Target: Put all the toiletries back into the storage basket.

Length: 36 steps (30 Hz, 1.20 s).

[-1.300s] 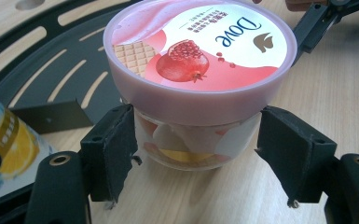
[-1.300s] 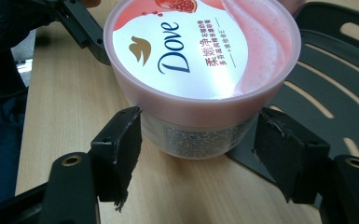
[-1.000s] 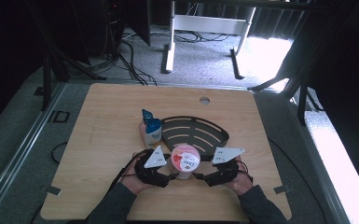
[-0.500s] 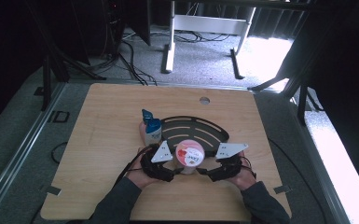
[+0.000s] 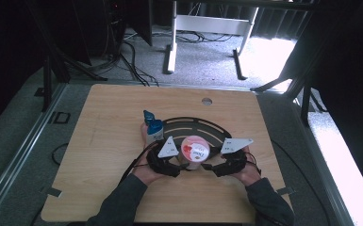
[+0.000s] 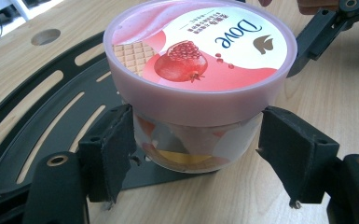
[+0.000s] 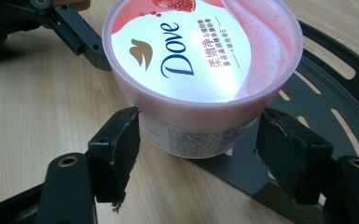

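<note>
In the high view, I am holding a pink ice cream tub (image 5: 195, 149) between my left gripper (image 5: 185, 165) and my right gripper (image 5: 206, 165). It is sitting in the lower middle of the picture, at the near edge of the black curved plate (image 5: 193, 123) on the wooden surface (image 5: 103, 141). A moment ago the tub was lower and more to the left. Now the tub and both grippers are sitting a little higher and more to the right. So I think I am sliding the tub up onto the black plate, and it is only partly there. The blue bottle (image 5: 153, 127), left of the plate, is standing where it stood before.

In the left gripper view, the tub (image 6: 196, 60) is taking up the middle, with its lid on. My left gripper (image 6: 193, 154) is closing on it, with one black pad pressing on each side, just under the lid. The tub's bottom is resting partly on the black plate (image 6: 51, 107) and partly on bare wood.

In the right gripper view, the tub (image 7: 200, 60) is in the upper middle. My right gripper (image 7: 198, 144) is squeezing it too, with both pads touching its sides below the lid. The jaws are standing wide because the tub is wide. The black plate (image 7: 326, 93) is lying on the right side.
</note>
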Each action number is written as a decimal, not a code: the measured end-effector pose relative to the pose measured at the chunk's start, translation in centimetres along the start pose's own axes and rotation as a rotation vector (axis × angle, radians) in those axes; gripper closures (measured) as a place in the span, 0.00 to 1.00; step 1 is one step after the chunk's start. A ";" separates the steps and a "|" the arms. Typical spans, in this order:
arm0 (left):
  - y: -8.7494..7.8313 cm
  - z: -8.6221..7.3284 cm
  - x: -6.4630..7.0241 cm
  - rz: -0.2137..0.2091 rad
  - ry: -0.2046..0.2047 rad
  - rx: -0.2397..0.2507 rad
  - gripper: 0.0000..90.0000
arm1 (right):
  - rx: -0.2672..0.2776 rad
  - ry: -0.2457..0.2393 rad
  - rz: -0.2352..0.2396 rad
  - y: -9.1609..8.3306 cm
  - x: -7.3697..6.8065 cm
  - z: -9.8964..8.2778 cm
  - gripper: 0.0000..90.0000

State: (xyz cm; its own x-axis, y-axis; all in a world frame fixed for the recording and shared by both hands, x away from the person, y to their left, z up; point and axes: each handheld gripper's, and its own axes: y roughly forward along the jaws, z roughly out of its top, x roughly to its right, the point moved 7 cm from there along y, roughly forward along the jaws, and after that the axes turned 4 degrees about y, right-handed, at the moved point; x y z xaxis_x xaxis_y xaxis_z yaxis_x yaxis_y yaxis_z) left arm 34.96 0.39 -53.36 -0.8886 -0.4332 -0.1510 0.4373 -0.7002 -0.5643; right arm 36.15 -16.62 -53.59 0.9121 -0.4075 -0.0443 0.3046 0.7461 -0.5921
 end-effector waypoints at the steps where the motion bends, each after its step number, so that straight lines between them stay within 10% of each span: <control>1: 0.1 0.0 -0.1 0.000 -0.002 0.003 0.31 | 0.000 -0.001 -0.002 0.0 0.1 0.0 0.34; 36: 3.6 1.8 -2.4 0.046 -0.025 0.005 0.31 | -0.008 0.025 -0.073 -0.5 4.2 0.2 0.34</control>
State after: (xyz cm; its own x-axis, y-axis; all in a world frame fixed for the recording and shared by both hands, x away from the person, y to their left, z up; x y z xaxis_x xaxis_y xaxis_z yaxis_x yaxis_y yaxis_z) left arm 38.92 -2.09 -53.53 -0.8640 -0.4787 -0.1562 0.4779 -0.6820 -0.5536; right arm 39.89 -18.59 -53.38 0.8803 -0.4739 -0.0205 0.3679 0.7095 -0.6011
